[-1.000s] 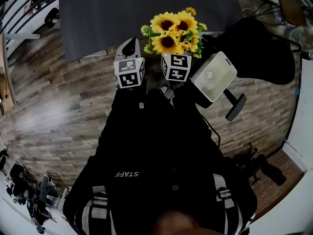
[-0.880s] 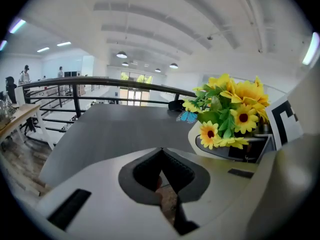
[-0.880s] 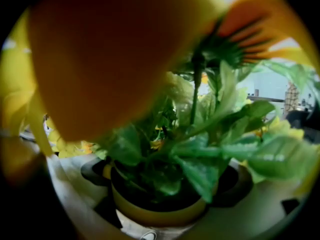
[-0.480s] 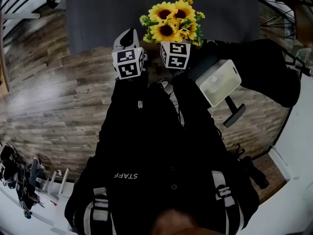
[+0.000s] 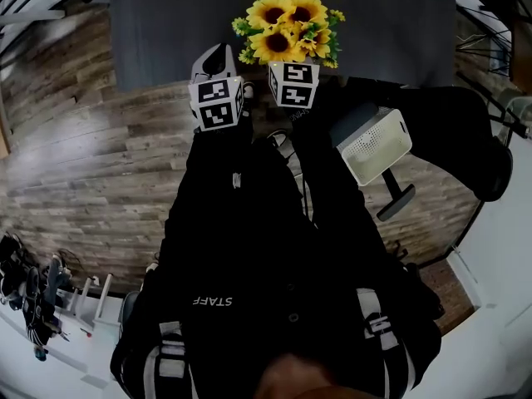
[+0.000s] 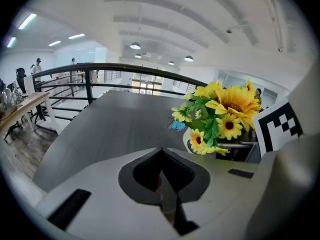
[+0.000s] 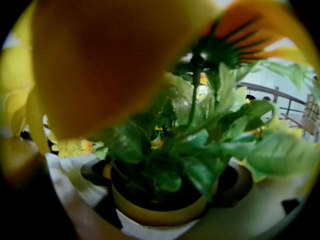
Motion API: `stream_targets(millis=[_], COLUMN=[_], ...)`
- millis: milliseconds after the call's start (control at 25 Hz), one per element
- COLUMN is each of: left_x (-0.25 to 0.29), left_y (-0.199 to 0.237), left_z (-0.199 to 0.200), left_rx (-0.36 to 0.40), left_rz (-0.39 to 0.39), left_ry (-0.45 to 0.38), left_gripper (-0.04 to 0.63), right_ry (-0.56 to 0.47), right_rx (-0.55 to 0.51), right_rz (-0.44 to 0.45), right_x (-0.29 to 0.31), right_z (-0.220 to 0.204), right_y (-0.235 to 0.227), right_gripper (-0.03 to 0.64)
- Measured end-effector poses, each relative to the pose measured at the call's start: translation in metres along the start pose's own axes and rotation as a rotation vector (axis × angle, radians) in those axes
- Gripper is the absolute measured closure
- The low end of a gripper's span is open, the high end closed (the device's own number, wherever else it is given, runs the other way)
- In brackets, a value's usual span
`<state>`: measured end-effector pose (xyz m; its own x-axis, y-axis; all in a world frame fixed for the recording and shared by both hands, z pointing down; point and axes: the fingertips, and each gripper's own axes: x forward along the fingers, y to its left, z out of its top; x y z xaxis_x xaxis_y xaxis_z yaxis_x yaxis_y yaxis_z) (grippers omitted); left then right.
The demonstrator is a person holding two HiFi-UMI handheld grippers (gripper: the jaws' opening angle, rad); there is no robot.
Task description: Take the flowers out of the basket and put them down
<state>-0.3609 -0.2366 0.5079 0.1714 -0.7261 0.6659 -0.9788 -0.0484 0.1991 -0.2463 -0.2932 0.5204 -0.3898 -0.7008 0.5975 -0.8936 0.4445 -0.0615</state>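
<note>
A bunch of yellow sunflowers [image 5: 287,27] with green leaves stands in a small white pot with a yellow rim [image 7: 150,216]. My right gripper [image 7: 160,184] is shut on that pot, and petals and leaves fill its view. In the head view the flowers are held over the near edge of the dark grey table [image 5: 166,23], above the right gripper's marker cube [image 5: 293,84]. The white perforated basket [image 5: 378,144] hangs by the person's right arm, lower right of the flowers. My left gripper [image 6: 161,151] is shut with nothing in it, just left of the flowers [image 6: 225,114].
The grey table [image 6: 115,129] stretches ahead of both grippers, bare where it shows. A black railing [image 6: 100,71] runs behind it. Wooden floor [image 5: 91,165] lies to the left, and a black chair [image 5: 449,131] stands at the right.
Both grippers and the flowers have moved forward, from over the floor edge to over the table. The basket has stayed by the right arm.
</note>
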Motion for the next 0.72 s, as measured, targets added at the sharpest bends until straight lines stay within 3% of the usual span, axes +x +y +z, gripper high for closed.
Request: stream_targets(millis=[720], left_x=[0.021], left_y=[0.024], left_z=[-0.037], left_rx=[-0.001], left_rz=[0.009], left_ry=[0.055], left_gripper=[0.597], right_ry=[0.043], right_rx=[-0.032], right_rz=[0.029], right_x=[0.047], right_z=[-0.047], right_y=[0.016], right_gripper=[0.083])
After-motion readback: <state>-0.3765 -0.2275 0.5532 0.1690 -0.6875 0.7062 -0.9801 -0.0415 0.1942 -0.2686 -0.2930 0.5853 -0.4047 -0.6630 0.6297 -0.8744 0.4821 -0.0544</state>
